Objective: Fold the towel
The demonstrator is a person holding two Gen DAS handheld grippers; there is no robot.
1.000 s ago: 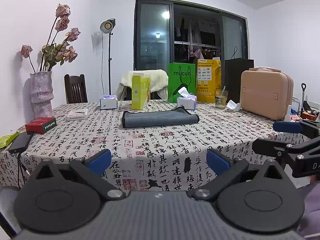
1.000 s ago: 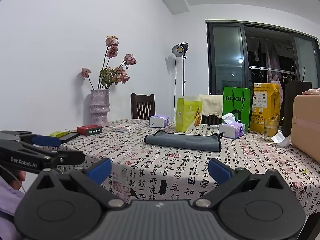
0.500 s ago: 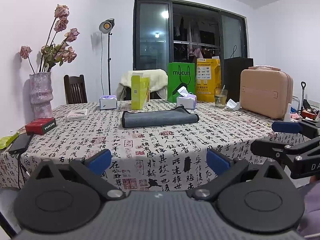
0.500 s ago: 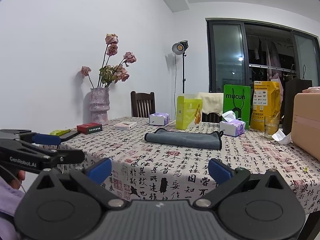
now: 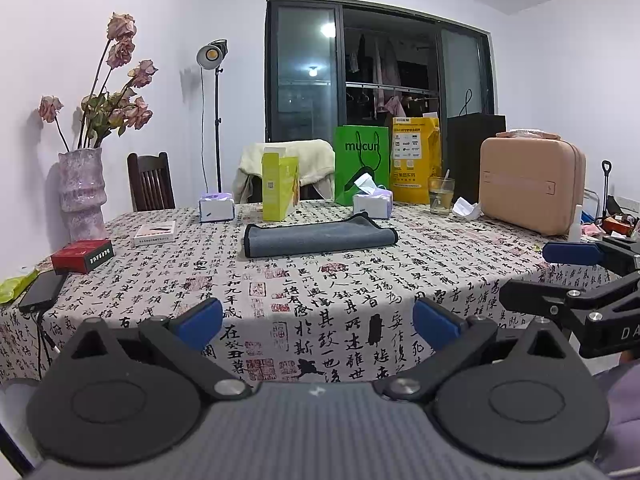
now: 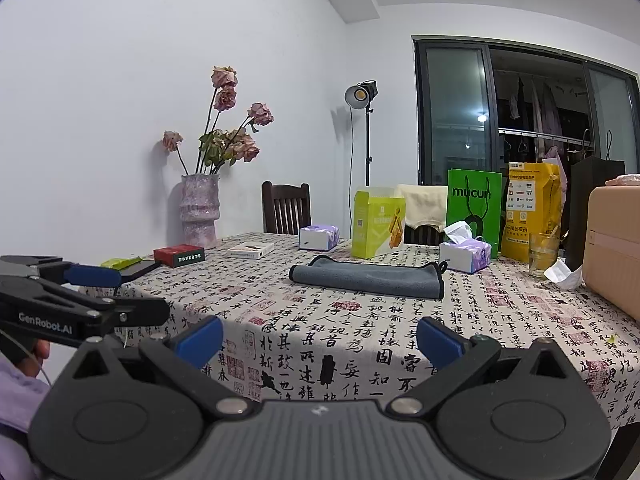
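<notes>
A grey towel [image 5: 320,237] lies folded into a long flat strip on the table with the calligraphy-print cloth [image 5: 320,292]; it also shows in the right wrist view [image 6: 368,276]. My left gripper [image 5: 318,322] is open and empty, held off the table's near edge, well short of the towel. My right gripper [image 6: 318,338] is open and empty, also back from the near edge. Each gripper shows in the other's view: the right one [image 5: 560,276] at the right, the left one [image 6: 100,292] at the left.
Behind the towel stand a yellow-green box [image 5: 280,186], two tissue packs [image 5: 372,204], a green bag [image 5: 362,168], a yellow bag [image 5: 414,170] and a glass [image 5: 440,196]. A pink case [image 5: 530,184] is at the right. A vase [image 5: 80,192], red box [image 5: 82,255] and phone [image 5: 42,290] are at the left.
Both grippers have dropped very slightly, so the scene sits a touch higher in view. The towel has not moved and both grippers stay open.
</notes>
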